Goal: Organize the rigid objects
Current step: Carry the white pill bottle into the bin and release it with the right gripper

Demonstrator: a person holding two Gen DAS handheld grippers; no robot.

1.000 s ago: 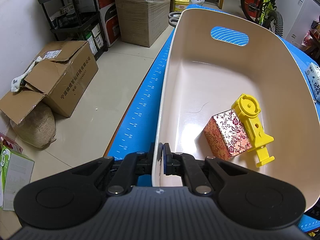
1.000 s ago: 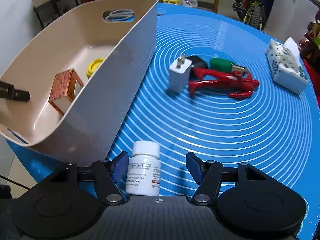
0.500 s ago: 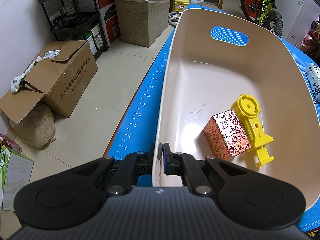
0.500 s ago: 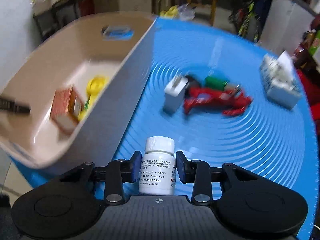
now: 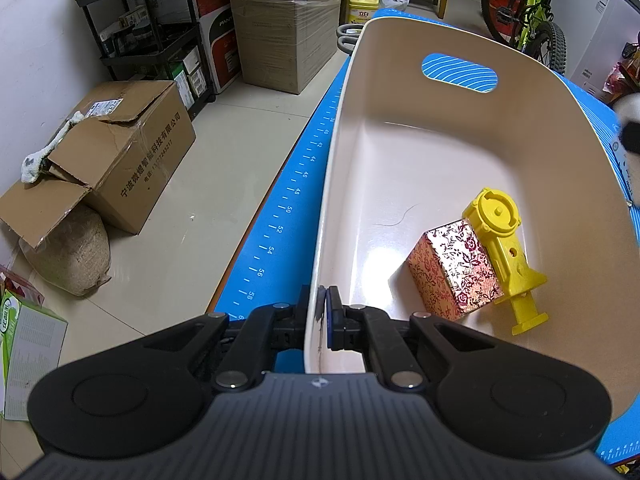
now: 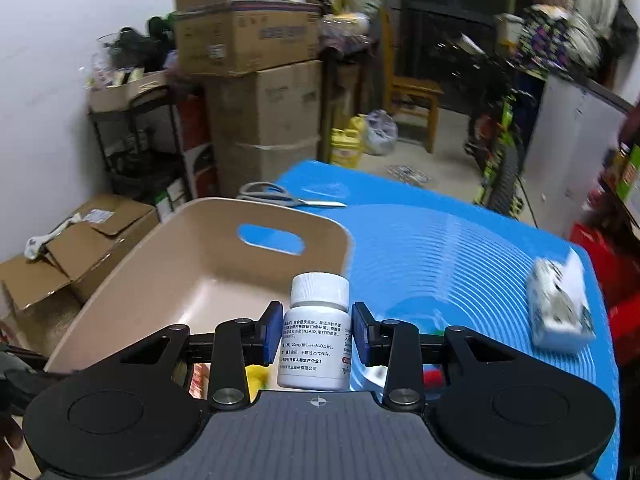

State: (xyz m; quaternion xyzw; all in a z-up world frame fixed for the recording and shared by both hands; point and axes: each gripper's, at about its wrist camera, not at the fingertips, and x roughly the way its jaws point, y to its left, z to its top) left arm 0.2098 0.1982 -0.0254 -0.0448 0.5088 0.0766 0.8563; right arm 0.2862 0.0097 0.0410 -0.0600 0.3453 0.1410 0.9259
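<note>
Gripping the white pill bottle (image 6: 319,332), the right gripper (image 6: 318,336) is hovering level; the left gripper (image 5: 323,316) is pinching the bin (image 5: 340,168) rim, hiding the near wall.

white wall (image 5: 28,60) | tiled floor (image 5: 224,152) | cardboard boxes (image 5: 280,20) | black shelf (image 5: 152,40) | wooden chair (image 6: 412,96)

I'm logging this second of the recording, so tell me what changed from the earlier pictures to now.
The right gripper closed on the white pill bottle and lifted it off the blue mat, toward the beige bin. Unchanged: the left gripper clamps the bin's rim, and the patterned box and yellow part lie inside.
</note>
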